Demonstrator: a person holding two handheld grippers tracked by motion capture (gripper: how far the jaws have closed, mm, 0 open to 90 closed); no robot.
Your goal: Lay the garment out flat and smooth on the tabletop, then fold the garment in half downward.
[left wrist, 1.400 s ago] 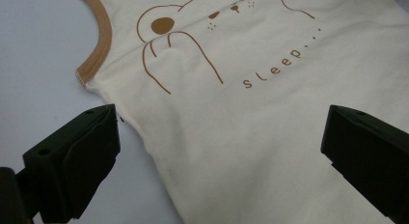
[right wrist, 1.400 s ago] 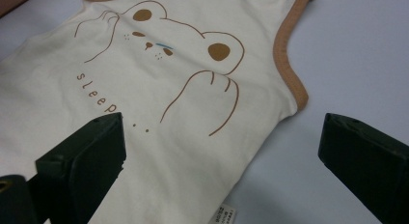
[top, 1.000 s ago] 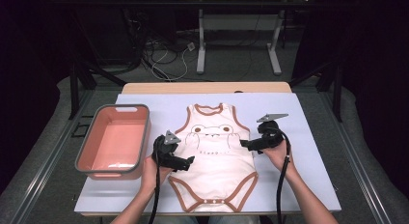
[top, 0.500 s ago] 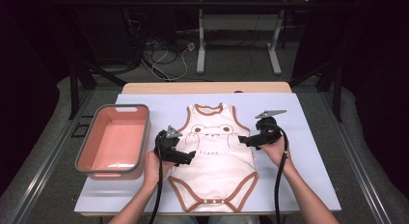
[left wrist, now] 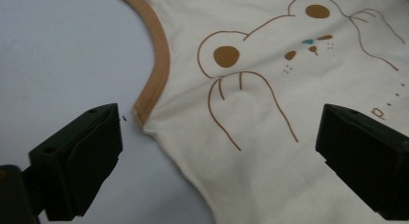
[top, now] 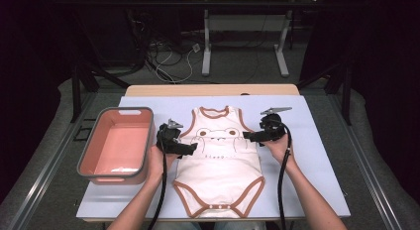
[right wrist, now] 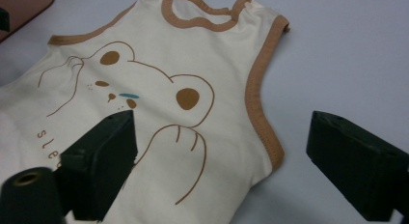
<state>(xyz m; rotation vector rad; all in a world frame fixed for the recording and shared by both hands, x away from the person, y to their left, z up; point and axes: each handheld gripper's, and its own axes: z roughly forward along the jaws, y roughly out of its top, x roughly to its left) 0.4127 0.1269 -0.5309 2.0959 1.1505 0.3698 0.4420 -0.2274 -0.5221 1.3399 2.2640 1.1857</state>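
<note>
Bodysuit (top: 218, 163) first: it lies flat and face up on the white table (top: 317, 155), neck opening toward the far edge, snap end toward the person, with the pink tub (top: 117, 144) well off to its left. The left gripper (top: 190, 148) sits low at the garment's left side, just under the armhole. Its jaws stand apart and have just been closing a little; the brown-trimmed armhole corner and side seam (left wrist: 144, 119) lie between them, nearer the left-hand jaw, and neither pad presses the cloth. The right gripper (top: 247, 136) comes in at the opposite armhole. Its jaws, also apart and just narrowed, straddle the trimmed edge (right wrist: 263, 130), one above the bear print (right wrist: 144, 96), one above bare table.
</note>
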